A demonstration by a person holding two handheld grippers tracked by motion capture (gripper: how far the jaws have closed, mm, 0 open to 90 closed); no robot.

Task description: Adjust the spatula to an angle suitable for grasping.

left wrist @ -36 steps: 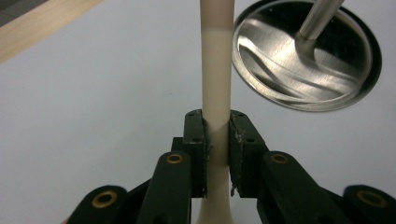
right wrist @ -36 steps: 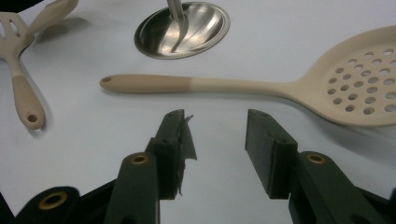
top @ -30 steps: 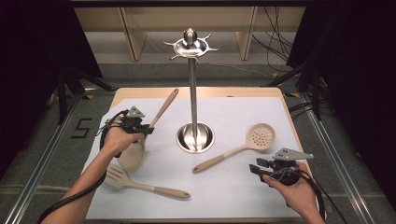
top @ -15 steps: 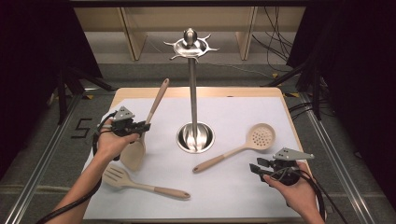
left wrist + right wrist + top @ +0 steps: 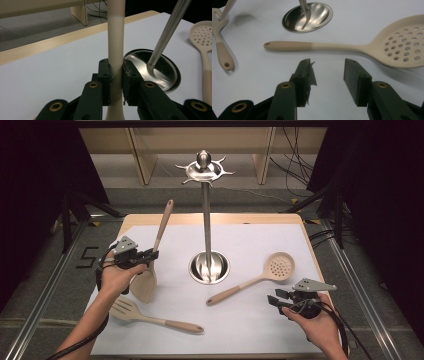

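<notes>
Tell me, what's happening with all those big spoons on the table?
A person holds a gripper in each hand. The left gripper is clamped on the handle of a beige spatula and tilts it up near a metal stand with hooks on top. The right gripper is open above the table, close to a skimmer spoon with holes. A slotted turner lies flat on the table.

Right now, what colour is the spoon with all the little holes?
The holey spoon is pale cream, its handle end a darker tan. The right gripper view shows it best.
</notes>
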